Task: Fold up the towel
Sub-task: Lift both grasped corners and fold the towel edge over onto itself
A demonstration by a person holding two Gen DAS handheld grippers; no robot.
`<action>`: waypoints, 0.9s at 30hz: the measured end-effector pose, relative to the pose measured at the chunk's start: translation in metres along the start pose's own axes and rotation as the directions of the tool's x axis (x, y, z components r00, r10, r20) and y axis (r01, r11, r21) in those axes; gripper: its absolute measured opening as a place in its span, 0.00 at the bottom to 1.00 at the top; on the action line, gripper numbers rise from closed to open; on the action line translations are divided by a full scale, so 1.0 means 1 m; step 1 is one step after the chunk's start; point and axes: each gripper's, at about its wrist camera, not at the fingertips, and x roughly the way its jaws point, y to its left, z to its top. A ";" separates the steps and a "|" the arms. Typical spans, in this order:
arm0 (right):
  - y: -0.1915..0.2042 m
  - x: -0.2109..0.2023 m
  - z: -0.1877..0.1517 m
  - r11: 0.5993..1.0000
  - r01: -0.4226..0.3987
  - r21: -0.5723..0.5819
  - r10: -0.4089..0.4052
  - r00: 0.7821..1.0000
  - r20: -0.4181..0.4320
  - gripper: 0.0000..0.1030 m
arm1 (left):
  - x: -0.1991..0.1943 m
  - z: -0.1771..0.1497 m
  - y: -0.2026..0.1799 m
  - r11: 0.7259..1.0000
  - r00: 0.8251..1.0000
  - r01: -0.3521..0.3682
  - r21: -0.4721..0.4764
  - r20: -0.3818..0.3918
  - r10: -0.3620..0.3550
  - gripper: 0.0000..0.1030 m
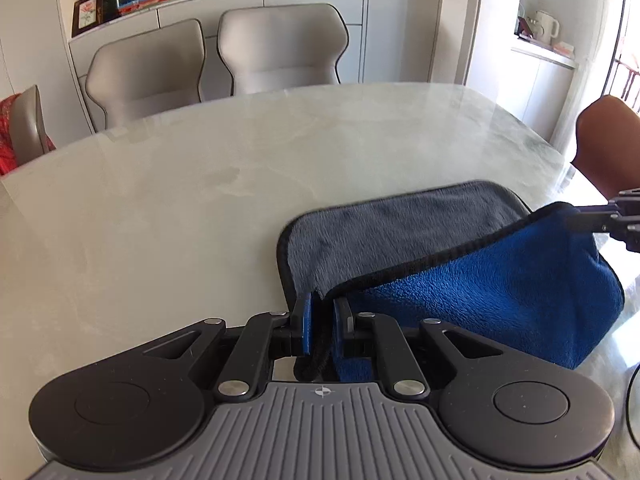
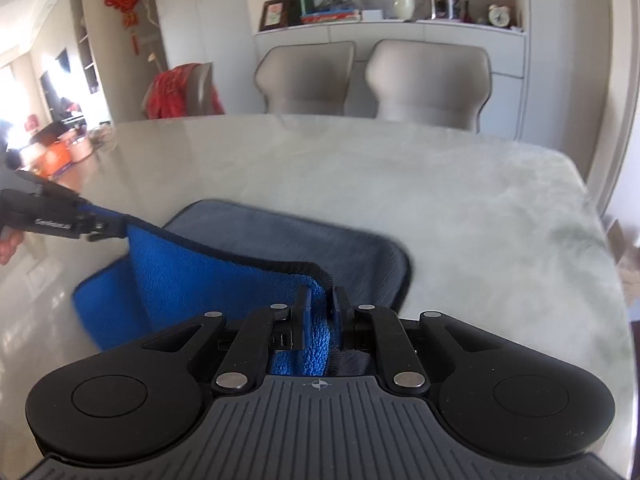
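A towel, blue on one side (image 1: 500, 300) and grey on the other (image 1: 400, 232), with a black hem, lies partly on the marble table. My left gripper (image 1: 323, 312) is shut on its near left corner. My right gripper (image 2: 321, 308) is shut on the near right corner and shows at the right edge of the left wrist view (image 1: 600, 220). Both corners are lifted, so the near edge hangs taut between the grippers, blue side (image 2: 224, 280) toward me. The far half lies flat, grey side (image 2: 320, 240) up.
The marble table (image 1: 180, 208) stretches ahead and to the left of the towel. Two beige chairs (image 1: 276, 52) stand at its far edge, one with a red cloth (image 2: 176, 92) at the far left. A brown chair (image 1: 608, 140) stands at the right end.
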 end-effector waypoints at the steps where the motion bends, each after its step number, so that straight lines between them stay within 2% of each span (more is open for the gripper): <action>1: -0.002 0.004 0.003 1.000 0.003 0.003 -0.003 1.000 0.002 0.11 | 0.003 0.004 0.000 1.000 1.000 -0.005 0.000 0.005 0.005 0.10; 7: -0.013 0.032 0.021 1.000 0.021 0.010 -0.021 1.000 0.002 0.11 | 0.022 0.030 0.003 0.999 0.999 -0.039 0.014 0.025 0.039 0.10; 12: -0.022 0.054 0.026 0.998 0.044 0.036 -0.042 0.998 -0.040 0.11 | 0.042 0.045 0.008 0.997 0.998 -0.064 0.033 0.010 0.063 0.10; 18: -0.024 0.071 0.023 0.997 0.064 0.037 -0.061 0.995 -0.078 0.11 | 0.066 0.051 0.006 0.995 0.997 -0.075 0.067 -0.025 0.077 0.10; 27: -0.026 0.078 0.021 0.995 0.090 0.032 -0.087 0.992 -0.087 0.14 | 0.087 0.054 0.008 0.993 0.994 -0.085 0.083 -0.059 0.090 0.14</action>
